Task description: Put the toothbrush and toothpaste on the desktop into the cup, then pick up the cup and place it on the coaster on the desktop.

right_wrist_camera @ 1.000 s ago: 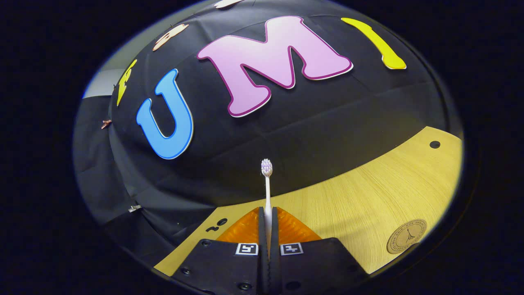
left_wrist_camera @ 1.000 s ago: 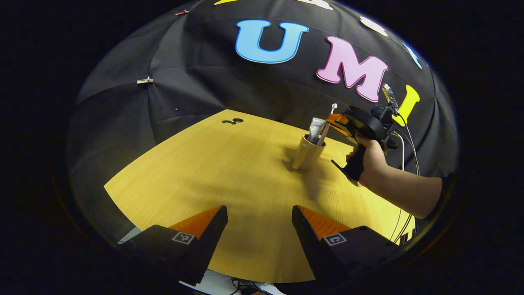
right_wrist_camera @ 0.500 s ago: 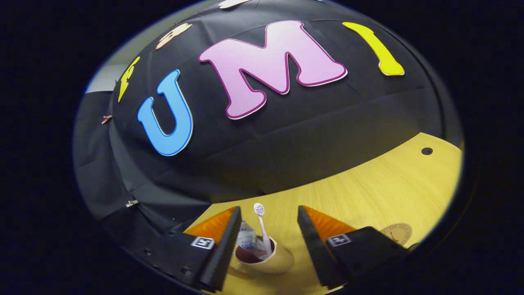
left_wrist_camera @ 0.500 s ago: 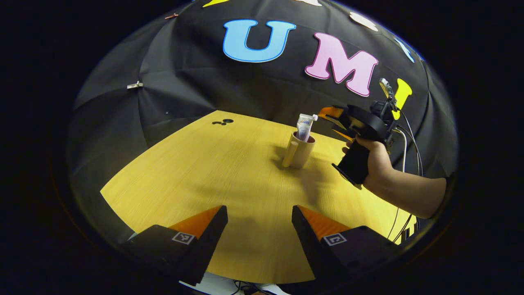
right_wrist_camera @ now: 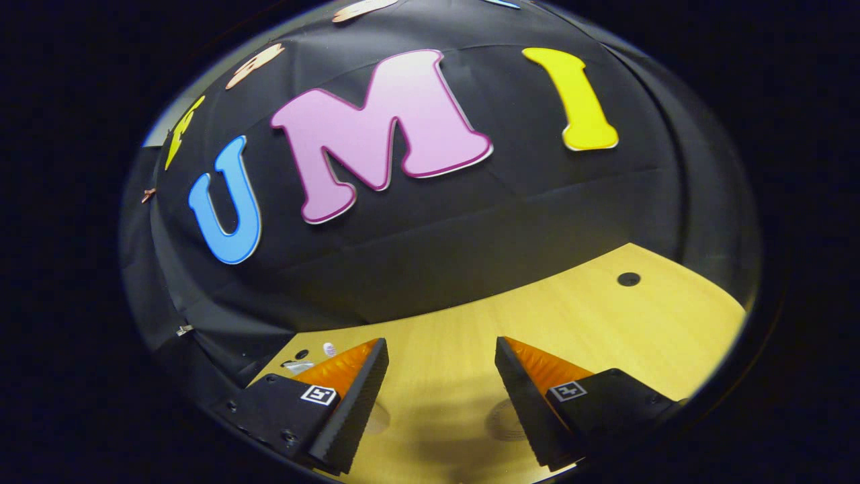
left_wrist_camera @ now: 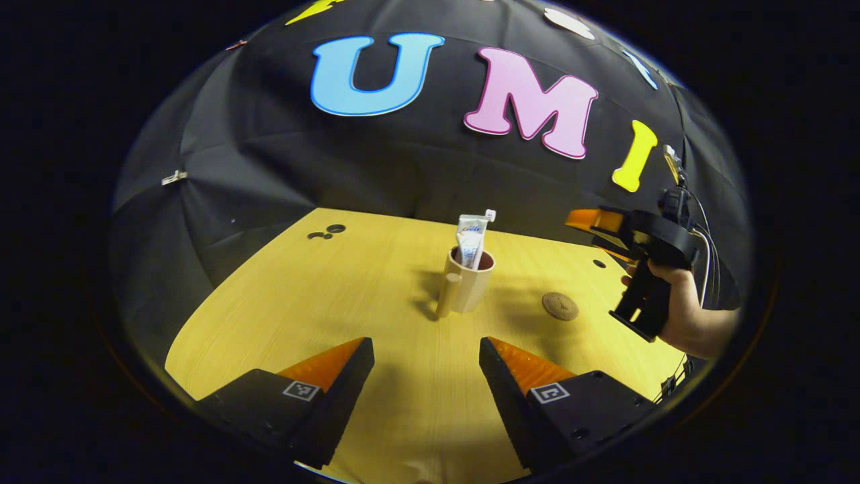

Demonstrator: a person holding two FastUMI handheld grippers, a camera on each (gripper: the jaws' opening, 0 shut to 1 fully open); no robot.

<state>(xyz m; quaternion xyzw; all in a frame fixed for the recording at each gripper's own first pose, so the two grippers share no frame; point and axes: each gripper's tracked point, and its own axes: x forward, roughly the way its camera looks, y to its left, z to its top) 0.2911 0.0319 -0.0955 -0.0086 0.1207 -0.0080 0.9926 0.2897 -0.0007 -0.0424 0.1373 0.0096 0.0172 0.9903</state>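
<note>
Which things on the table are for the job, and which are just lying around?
For the job:
cup
toothpaste standing in the cup
toothbrush, head poking up behind the toothpaste
coaster, bare, beside the cup

Just there:
table
round holes in the table

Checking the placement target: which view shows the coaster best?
The left gripper view: the whole coaster lies flat on the desktop, right of the cup. The right gripper view catches just a faint, shadowed part of its disc between the tool's open fingers.
</note>
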